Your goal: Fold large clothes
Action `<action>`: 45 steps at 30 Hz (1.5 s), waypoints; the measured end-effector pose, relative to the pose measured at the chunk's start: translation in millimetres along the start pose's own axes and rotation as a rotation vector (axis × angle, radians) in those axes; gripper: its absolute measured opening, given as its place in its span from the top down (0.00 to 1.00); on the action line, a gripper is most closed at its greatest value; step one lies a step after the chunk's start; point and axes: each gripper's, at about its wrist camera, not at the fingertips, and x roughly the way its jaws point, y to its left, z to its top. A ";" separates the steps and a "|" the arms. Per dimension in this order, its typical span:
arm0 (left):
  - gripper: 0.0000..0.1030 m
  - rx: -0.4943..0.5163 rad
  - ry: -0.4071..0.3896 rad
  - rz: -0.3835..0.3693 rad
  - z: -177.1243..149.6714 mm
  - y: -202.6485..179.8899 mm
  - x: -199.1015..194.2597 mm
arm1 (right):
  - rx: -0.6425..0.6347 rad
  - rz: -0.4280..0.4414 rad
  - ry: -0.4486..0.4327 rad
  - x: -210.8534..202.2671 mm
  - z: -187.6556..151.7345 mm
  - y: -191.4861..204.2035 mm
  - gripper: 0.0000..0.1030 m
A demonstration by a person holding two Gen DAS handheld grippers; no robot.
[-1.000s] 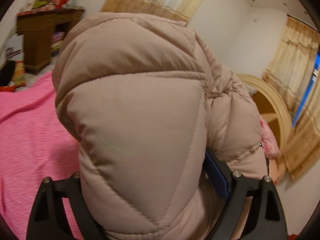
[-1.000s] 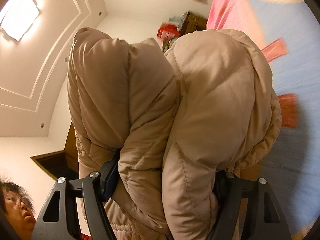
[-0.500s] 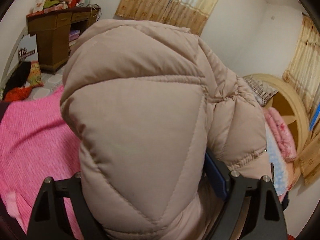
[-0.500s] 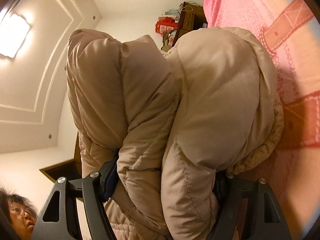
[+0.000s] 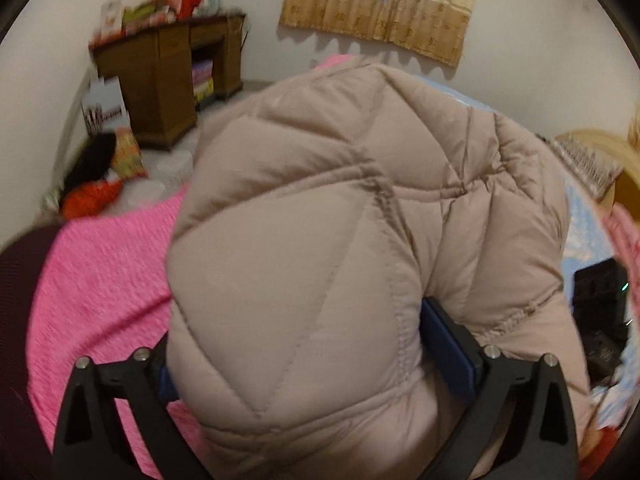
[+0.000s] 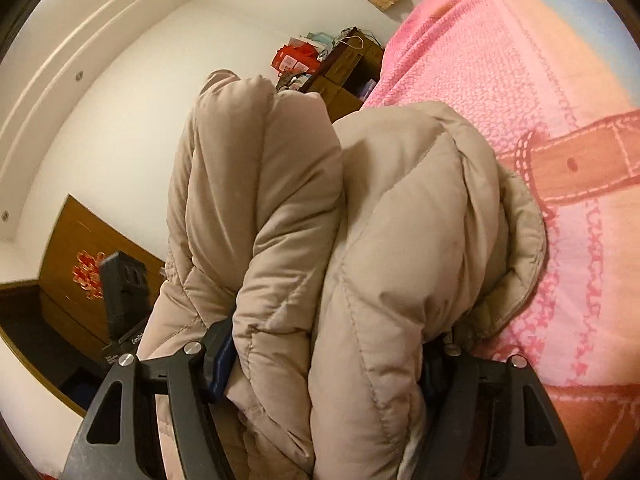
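I have both the left gripper (image 5: 304, 364) and right gripper (image 6: 328, 360) clamped on the jacket (image 5: 360, 240); I should lower it evenly onto the bed (image 6: 500, 80).

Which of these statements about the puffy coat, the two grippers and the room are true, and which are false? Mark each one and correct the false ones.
1. The left gripper is clamped on the beige coat. True.
2. The right gripper is open and holds nothing. False: it is shut on a thick bunch of the same coat.
3. A pink blanket lies under the coat. True.
4. The coat is folded flat on the bed. False: it bulges in both grippers, bunched up.
5. A wooden desk stands by the wall. True.
6. The curtain is blue. False: it is tan and cream.
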 end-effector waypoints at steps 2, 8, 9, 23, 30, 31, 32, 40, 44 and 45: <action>0.00 0.023 -0.016 0.002 -6.5 16.9 -2.6 | 0.004 -0.028 0.000 -10.7 -6.9 1.6 0.34; 0.00 0.061 -0.063 -0.006 -15.1 42.6 -11.1 | -0.041 -0.232 -0.090 -57.3 -13.6 25.5 0.32; 0.00 0.066 -0.071 0.001 -17.3 43.8 -12.4 | -0.091 -0.272 -0.123 -67.1 -13.3 38.6 0.32; 0.00 0.047 -0.076 0.002 -24.8 53.6 -18.3 | -0.271 -0.481 -0.069 30.8 37.7 87.3 0.32; 0.00 0.024 -0.051 -0.020 -19.5 64.3 -8.1 | -0.228 -0.519 -0.140 40.6 22.9 69.5 0.31; 0.00 0.017 -0.048 -0.026 -19.9 66.3 -7.5 | -0.239 -0.531 -0.140 39.9 21.0 69.8 0.31; 0.00 0.009 -0.046 -0.035 -20.5 68.5 -7.9 | -0.250 -0.547 -0.144 42.1 20.6 74.4 0.30; 0.00 0.034 -0.094 0.081 -37.4 52.9 -56.8 | -0.294 -0.542 -0.245 -23.3 -22.6 121.5 0.29; 0.00 0.030 -0.137 0.088 -56.4 41.6 -93.0 | -0.305 -0.535 -0.270 -53.7 -60.5 143.0 0.26; 0.00 0.034 -0.145 0.087 -60.2 38.9 -98.8 | -0.297 -0.540 -0.271 -57.5 -65.8 145.0 0.25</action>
